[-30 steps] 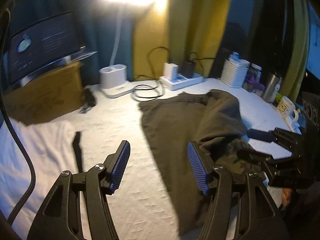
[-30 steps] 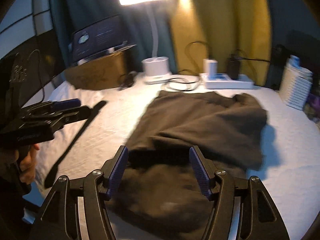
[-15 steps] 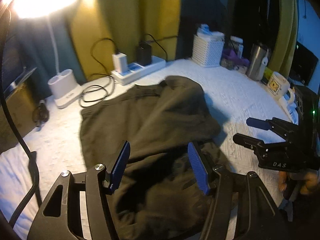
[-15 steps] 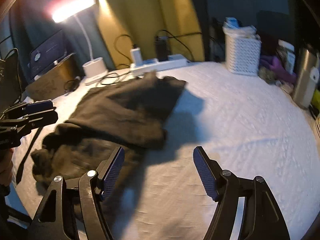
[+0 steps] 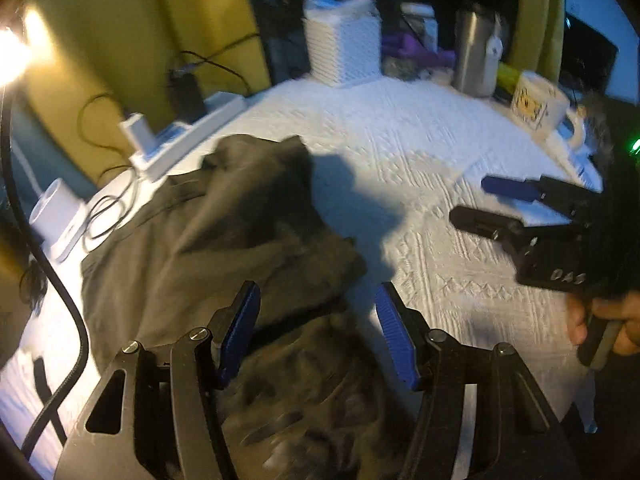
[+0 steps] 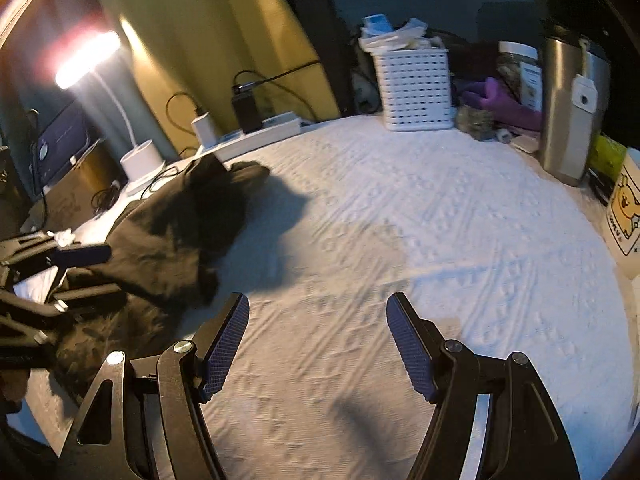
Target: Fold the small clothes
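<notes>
We see a lived-in home room: yellow curtains (image 6: 224,36) behind a white-clothed table (image 6: 420,240), a lit desk lamp (image 6: 86,60), a power strip (image 6: 260,130), and a cartoon mug (image 5: 538,106) at the table's edge.

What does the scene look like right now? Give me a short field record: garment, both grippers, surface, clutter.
garment: dark olive garment, partly folded, bunched at near edge
left gripper: open, over the garment's near right edge, holding nothing
right gripper: open, over bare white cloth, right of the garment
clutter: white basket, steel flask, mug, power strip, lamp
</notes>
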The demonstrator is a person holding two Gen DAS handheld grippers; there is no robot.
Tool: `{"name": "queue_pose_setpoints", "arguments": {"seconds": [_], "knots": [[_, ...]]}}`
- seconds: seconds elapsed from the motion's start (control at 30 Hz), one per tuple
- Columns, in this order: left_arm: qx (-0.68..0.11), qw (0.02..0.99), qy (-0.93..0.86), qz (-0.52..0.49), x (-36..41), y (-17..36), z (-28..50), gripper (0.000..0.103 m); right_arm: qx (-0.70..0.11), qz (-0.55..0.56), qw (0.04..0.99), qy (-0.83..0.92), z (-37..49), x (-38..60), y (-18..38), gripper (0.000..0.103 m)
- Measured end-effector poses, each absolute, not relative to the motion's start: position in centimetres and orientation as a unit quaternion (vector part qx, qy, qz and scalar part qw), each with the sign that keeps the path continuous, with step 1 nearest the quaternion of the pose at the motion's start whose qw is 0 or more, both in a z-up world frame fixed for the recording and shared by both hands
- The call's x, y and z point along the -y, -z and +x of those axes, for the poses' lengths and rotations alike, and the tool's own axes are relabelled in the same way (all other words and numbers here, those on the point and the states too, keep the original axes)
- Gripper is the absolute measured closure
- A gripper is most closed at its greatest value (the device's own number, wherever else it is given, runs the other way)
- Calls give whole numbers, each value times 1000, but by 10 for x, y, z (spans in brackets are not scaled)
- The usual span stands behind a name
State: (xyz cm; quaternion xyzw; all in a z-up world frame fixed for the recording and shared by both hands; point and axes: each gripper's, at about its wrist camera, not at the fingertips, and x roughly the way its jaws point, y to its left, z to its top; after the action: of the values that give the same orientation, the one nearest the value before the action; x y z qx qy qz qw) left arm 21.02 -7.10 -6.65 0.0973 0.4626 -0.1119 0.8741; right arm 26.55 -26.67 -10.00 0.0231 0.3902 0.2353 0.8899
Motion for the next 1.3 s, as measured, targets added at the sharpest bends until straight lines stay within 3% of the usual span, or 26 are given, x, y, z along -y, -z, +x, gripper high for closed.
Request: {"name": "queue_pose_setpoints", "arguments": {"seconds": [0.4,0.43,0.47,0.53,0.6,0.93,1.3], "knots": [[-473,839,88,255,109,105,233,43,-408,76,876,-246,284,286,108,30],[-469,839,83,262,109,105,233,52,-409,77,875,-248,285,285,109,30],[-463,841,77,269,108,104,233,74,-410,77,874,-248,285,284,109,30],[-461,849,77,246,98,97,233,93,-413,76,873,-248,287,282,110,30],[-453,861,79,218,89,88,233,98,-418,76,871,-249,289,281,112,30],[-372,921,52,105,15,25,229,99,-414,40,877,-243,289,251,102,30],[-361,933,9,-8,-107,36,246,99,-409,8,876,-255,298,190,82,30]]}}
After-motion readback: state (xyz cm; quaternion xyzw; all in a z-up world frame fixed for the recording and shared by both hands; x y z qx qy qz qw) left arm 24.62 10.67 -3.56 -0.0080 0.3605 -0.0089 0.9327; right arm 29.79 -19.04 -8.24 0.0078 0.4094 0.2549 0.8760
